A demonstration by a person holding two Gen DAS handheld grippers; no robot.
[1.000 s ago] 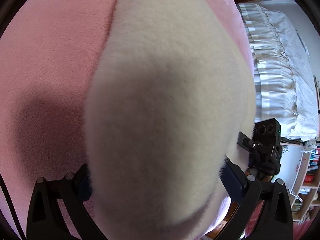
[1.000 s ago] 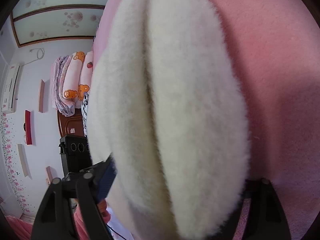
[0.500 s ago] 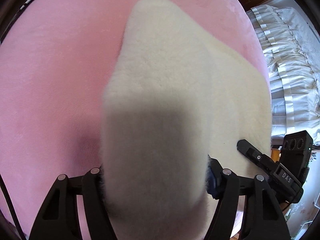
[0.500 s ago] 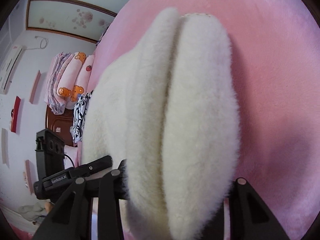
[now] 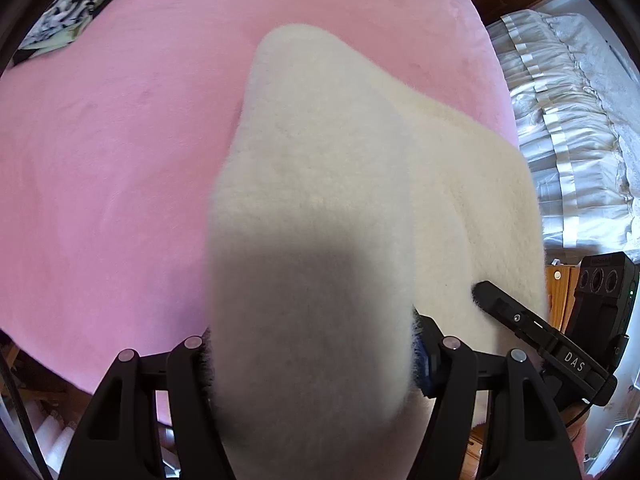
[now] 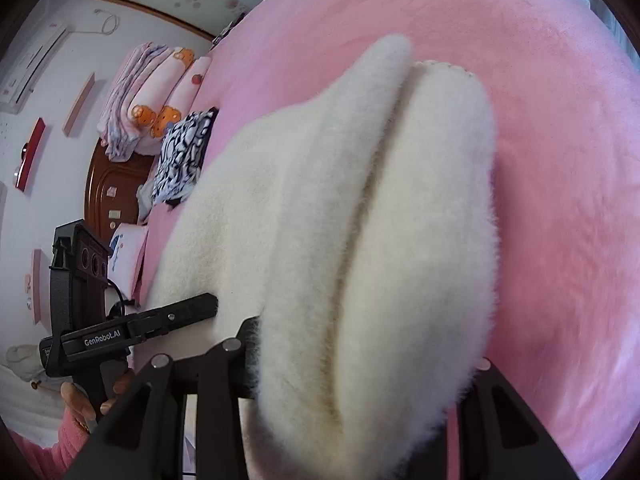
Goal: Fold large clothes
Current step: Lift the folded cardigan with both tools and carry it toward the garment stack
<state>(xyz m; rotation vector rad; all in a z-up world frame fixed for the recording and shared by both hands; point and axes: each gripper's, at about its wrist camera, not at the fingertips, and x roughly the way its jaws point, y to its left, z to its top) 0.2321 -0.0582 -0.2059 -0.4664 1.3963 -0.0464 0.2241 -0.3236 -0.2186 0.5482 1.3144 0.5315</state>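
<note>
Your left gripper [image 5: 312, 356] and right gripper [image 6: 360, 364] are each clamped on the cream fleece garment [image 5: 320, 160], which hangs forward over the pink bedcover [image 5: 120, 140].

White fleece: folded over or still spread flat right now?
Folded, at least at the gripped end. In the right wrist view the white fleece shows two thick layers side by side with a crease between them, bunched between the right gripper's fingers above the pink bed.

light: bright daylight, even | shadow: grey patch on white fleece [image 5: 320, 216] near 6 o'clock | blur: fleece near lens soft | edges: fisheye bending; dark rim
</note>
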